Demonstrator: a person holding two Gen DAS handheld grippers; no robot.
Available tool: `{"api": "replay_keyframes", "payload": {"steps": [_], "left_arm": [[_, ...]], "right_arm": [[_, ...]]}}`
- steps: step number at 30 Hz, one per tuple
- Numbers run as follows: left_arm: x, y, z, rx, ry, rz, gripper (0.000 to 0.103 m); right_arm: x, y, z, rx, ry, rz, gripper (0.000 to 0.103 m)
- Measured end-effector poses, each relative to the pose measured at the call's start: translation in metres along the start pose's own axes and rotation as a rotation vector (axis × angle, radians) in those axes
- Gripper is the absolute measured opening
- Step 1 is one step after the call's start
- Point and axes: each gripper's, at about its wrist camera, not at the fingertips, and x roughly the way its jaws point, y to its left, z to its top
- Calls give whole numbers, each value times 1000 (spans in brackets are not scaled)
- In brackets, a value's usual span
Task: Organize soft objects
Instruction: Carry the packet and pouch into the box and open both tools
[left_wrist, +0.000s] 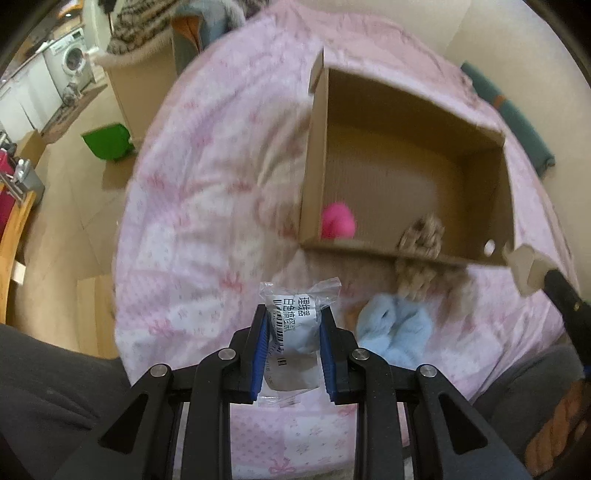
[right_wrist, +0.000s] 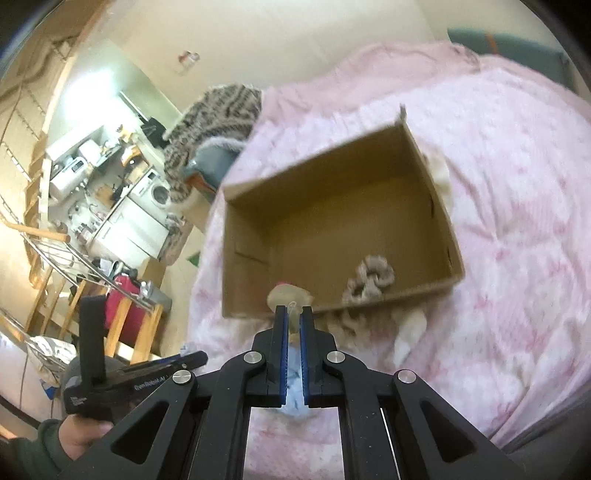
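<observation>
1. A pink quilted bedspread with a bow print (left_wrist: 192, 229) covers the whole work surface and everything sits on it.
2. An open brown cardboard box (left_wrist: 406, 173) lies ahead of both tools, its near wall facing them; a beige knitted scrunchie (left_wrist: 421, 236) drapes over that wall, and a bright pink fluffy ball (left_wrist: 338, 221) rests in the near-left corner inside.
3. A light blue plush piece (left_wrist: 395, 332) lies on the bedspread just short of the box, to the right of the left gripper.
4. The left gripper (left_wrist: 293, 328) pinches a clear plastic packet with a printed label and soft grey-white filling (left_wrist: 295, 325); the box opening lies straight ahead and slightly right, so I judge a forward carry over the near wall comes next.
5. The right gripper (right_wrist: 293, 317) is pressed nearly together on a small pale translucent item (right_wrist: 290, 297), too blurred to identify, at the box's near edge.
</observation>
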Motion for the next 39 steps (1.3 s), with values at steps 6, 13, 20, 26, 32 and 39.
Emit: {"api": "replay_keyframes", "payload": {"steps": [6, 13, 20, 26, 32, 39], "left_arm": [[-22, -9, 19, 13, -60, -15, 23], [-28, -24, 42, 60, -58, -1, 23], [-34, -31, 70, 82, -98, 12, 23], [-25, -45, 84, 103, -106, -5, 23], [-13, -56, 99, 108, -113, -36, 23], [25, -64, 110, 116, -95, -62, 23]], "right_arm": [[-15, 5, 15, -2, -32, 38, 7], [-23, 7, 30, -30, -42, 39, 7], [-25, 6, 54, -48, -59, 38, 7], [-19, -1, 71, -43, -72, 43, 7], [-5, -10, 86, -42, -67, 46, 7], [34, -23, 86, -22, -21, 26, 7]]}}
